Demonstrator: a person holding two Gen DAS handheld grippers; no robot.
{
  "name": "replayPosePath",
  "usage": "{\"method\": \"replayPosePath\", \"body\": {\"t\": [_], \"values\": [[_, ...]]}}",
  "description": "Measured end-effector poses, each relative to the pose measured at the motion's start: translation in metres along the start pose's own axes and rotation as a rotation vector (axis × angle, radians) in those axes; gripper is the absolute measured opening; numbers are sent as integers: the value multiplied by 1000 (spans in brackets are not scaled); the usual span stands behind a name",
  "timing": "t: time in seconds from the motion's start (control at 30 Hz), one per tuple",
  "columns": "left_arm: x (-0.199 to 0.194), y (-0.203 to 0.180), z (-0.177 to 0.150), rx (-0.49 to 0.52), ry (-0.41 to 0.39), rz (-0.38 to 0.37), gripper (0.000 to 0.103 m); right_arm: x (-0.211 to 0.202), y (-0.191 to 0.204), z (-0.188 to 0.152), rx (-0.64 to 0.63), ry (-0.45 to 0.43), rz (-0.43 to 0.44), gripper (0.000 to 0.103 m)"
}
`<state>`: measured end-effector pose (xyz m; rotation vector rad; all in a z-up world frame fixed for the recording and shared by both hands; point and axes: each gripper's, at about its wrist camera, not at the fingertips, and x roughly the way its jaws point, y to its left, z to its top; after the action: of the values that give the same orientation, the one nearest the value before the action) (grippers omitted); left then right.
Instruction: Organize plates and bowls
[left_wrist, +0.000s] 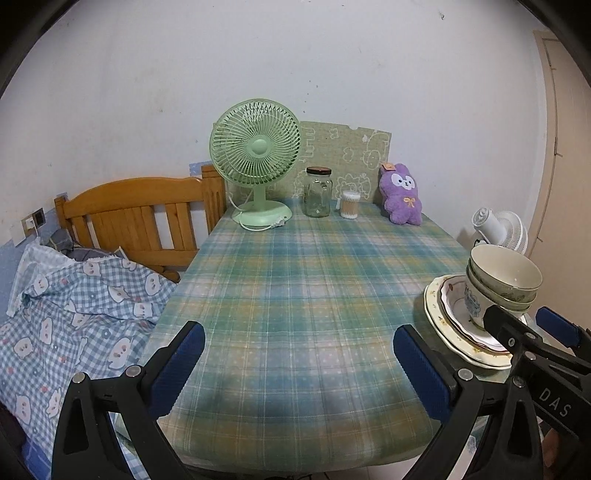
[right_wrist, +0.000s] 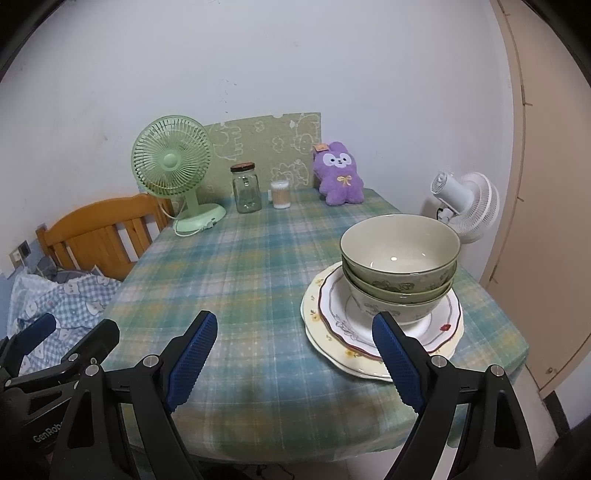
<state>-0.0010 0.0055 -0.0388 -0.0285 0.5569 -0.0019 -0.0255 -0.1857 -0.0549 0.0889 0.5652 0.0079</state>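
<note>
On the worktop's near right corner stand bowls stacked on plates, both hand-held grippers, left and right, wide and empty; "DAS" shows only from left, "GenRob" only from right.

Glossy glazed ceramic bowls gleam at right on smooth plates. Matt woven checked tablecloth fills the centre. Ribbed blue pads line the black plastic gripper, lower frame.
</note>
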Motion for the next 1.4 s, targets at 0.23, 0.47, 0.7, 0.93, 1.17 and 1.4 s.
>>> {"method": "replayPosePath", "body": {"t": [0.23, 0.47, 0.7, 0.93, 1.17, 1.4], "values": [[-1, -2, 2, -2, 7, -2, 103, 0, -4, 0, 4, 11, -2, 88], [1, -4, 6, -3, 17, -1, 103, 0, -5, 5, 0, 17, -5, 88], [2, -6, 7, -3, 16, 3, 103, 3, -8, 5, 4, 28, -6, 88], [4, -6, 4, 3, 19, 13, 103, 6, -8, 6, -1, 36, -7, 88], [2, -4, 3, -1, 22, 18, 103, 8, -7, 7, -7, 43, -5, 88], [4, -5, 4, 1, 25, 16, 103, 9, -8, 7, -3, 48, -10, 88]]}}
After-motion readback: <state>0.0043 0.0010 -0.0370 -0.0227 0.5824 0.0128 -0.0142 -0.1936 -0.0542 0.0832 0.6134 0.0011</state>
